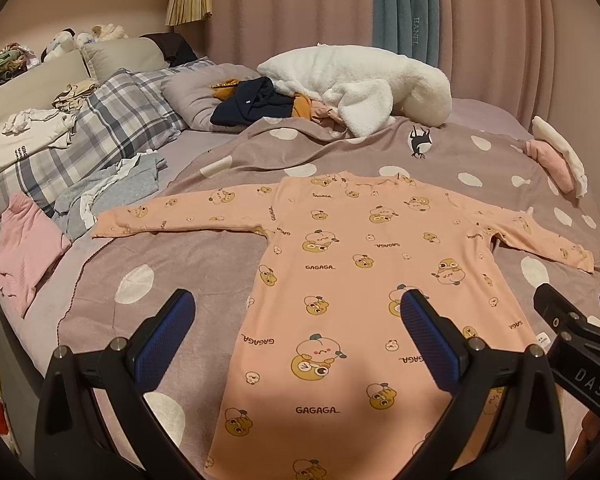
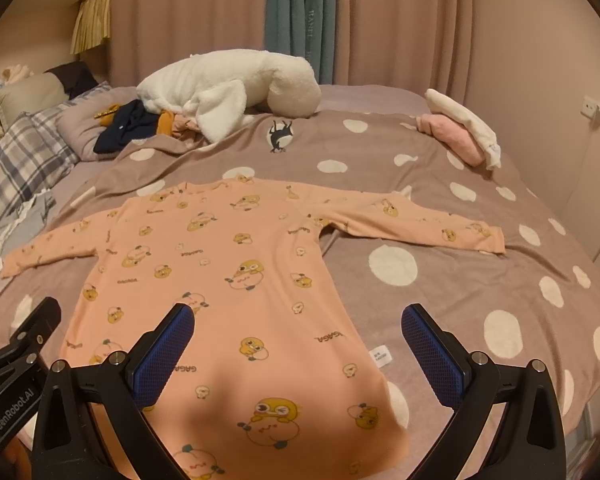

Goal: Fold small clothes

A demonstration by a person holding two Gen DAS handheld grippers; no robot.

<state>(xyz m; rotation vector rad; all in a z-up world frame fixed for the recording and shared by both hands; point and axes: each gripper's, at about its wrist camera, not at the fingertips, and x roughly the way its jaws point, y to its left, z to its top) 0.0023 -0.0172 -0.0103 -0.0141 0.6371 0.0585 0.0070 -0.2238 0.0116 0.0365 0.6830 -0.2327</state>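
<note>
The left gripper (image 1: 298, 338) has its two black fingers with blue ribbed pads (image 1: 162, 340) wide apart, and nothing is between them. It hangs above the lower left part of a peach-orange long-sleeved child's top printed with yellow cartoon figures and the word GAGAGA (image 1: 340, 248). One pad is over the blanket beside the hem and the other is over the cloth. The right gripper (image 2: 298, 350) is also spread wide and holds nothing. Its left pad (image 2: 164, 354) is over the lower body of the top, and its right pad is over the blanket, past the garment's right edge. In the right wrist view a small white label (image 2: 381, 356) shows at that edge.

The top lies flat and face up on a mauve-brown blanket with large cream dots (image 1: 140, 280), with both sleeves stretched out to the sides and the neck pointing away from the grippers. The blanket covers a bed.

Farther back, near the curtains, lies a big white fluffy plush toy (image 1: 360, 80), and a dark navy garment (image 1: 248, 104) is just beside it. To the left are a grey and white checked pillow (image 1: 100, 128), a pale pink folded garment (image 1: 24, 252) and a grey crumpled garment (image 1: 112, 192). At the far right edge of the bed rests a pink and white rolled cloth (image 2: 460, 132).
</note>
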